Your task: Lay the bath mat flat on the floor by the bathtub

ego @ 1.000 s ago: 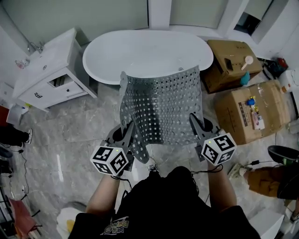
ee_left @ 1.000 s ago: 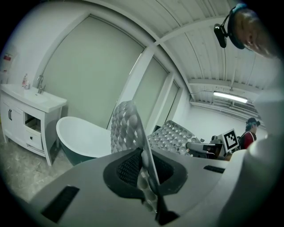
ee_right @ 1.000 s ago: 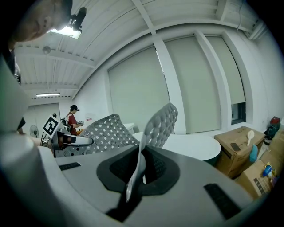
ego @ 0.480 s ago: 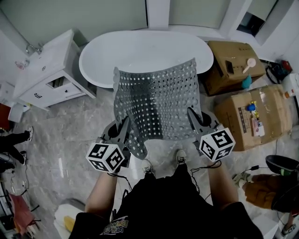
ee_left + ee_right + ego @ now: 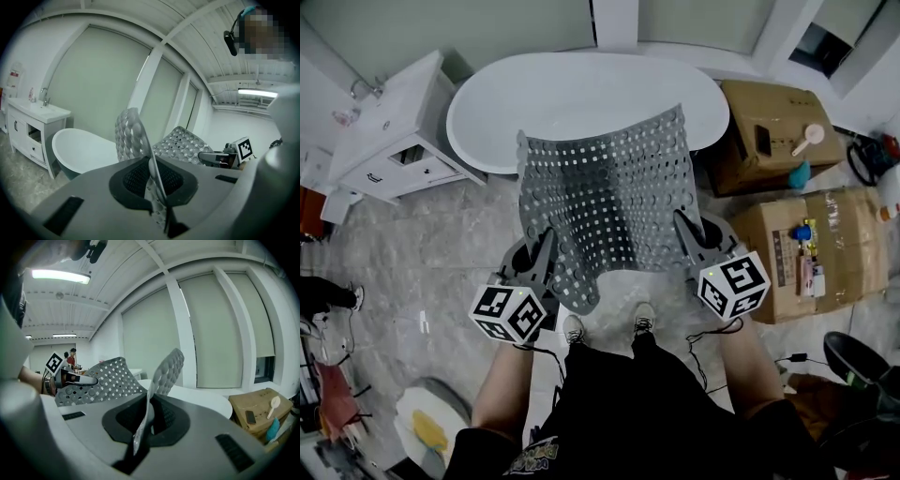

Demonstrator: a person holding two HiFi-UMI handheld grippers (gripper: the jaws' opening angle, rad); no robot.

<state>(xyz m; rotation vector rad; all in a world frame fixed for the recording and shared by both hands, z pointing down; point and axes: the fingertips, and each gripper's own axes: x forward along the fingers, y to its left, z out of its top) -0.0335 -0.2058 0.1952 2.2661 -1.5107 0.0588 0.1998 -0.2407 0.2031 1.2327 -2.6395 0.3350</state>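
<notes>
Now | gripping grey perforated rubber bath mat (image 5: 605, 197) in left gripper (image 5: 551, 255), jaws pinched on its edge | likewise in right gripper (image 5: 686, 234) | spread aloft before white oval bathtub (image 5: 581, 94).

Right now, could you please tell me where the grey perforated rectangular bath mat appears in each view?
Head view: the grey perforated rectangular bath mat is at centre, overlapping the near rim of the white oval bathtub.
Left gripper view: centre, edge pinched in the left gripper, sheet spreading right.
Right gripper view: centre, edge pinched in the right gripper, sheet spreading left.
Shared landmark: the bathtub behind it.
</notes>
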